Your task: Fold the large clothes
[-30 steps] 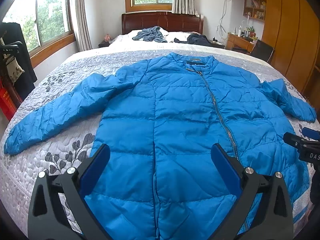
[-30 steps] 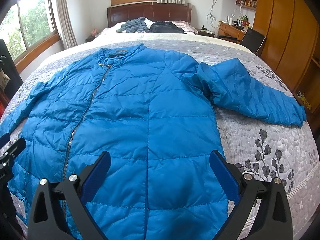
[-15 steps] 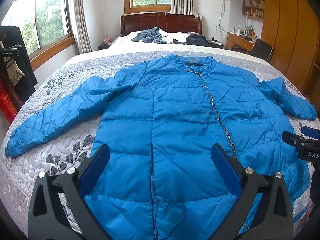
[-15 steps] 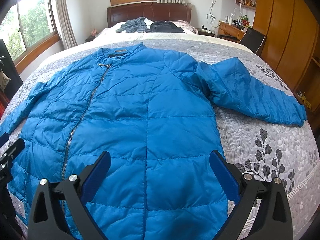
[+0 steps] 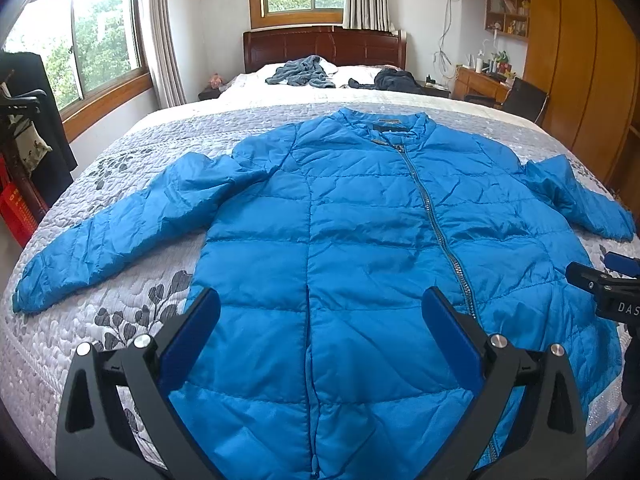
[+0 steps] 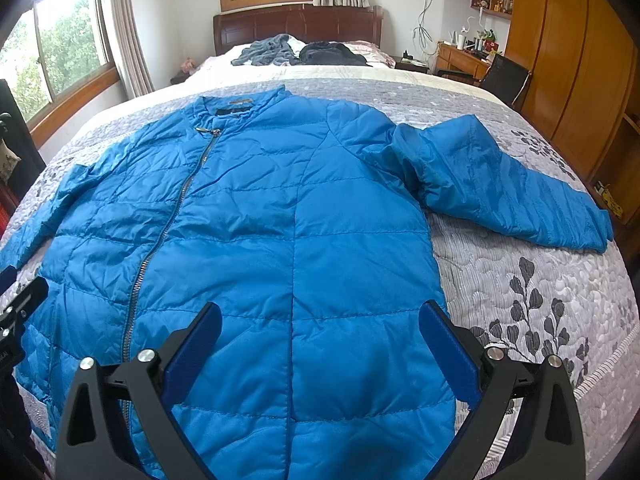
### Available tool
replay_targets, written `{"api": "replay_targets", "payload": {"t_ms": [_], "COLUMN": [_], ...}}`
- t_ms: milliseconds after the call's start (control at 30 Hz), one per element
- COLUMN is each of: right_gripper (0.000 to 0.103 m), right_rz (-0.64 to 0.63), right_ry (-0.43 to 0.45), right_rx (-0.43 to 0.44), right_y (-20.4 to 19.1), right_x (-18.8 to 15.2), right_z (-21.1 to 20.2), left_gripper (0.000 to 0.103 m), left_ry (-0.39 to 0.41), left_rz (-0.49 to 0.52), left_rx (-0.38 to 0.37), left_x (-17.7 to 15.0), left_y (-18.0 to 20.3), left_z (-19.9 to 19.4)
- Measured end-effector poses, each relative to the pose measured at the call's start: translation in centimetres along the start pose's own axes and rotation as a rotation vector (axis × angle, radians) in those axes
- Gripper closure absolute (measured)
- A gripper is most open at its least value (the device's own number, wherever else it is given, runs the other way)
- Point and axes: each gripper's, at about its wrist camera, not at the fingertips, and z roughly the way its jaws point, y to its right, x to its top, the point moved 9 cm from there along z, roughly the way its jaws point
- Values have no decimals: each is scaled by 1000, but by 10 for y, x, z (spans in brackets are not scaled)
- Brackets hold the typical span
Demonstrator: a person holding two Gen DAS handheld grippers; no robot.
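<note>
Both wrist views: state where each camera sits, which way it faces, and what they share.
Left wrist: above the foot of the bed, over the blue jacket, facing the headboard; the open left gripper frames it, right gripper at the right edge.
Right wrist: same height, further right, same heading; open right gripper, left gripper at the left edge.
Shared: jacket, zipper, headboard, quilt.

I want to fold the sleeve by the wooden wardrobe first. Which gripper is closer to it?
Right. The right gripper hovers over the jacket on that sleeve's side; the left gripper is across the zipper.
</note>
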Motion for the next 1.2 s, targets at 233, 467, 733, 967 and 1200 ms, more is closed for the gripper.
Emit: {"api": "replay_targets", "payload": {"t_ms": [233, 467, 733, 967, 1200], "right_gripper": [4, 4, 4, 4, 4], "right_rz": [1, 2, 1, 2, 7], "right_ry": [-1, -1, 3, 3, 15], "right_rx": [-1, -1, 1, 1, -4], "right_y": [0, 0, 0, 0, 11], "right_x": [0, 0, 1, 1, 6], "right_z": [0, 1, 0, 0, 0], "left_gripper": [3, 3, 3, 3, 3], "left_ry": [1, 2, 0, 0, -14], "left_rz": [1, 1, 9, 12, 27], "left_rx": [4, 7, 15, 17, 7], "left_x": [0, -1, -1, -1, 6], "left_y": [-1, -2, 0, 1, 13], "left_z": [-1, -2, -3, -2, 4]}}
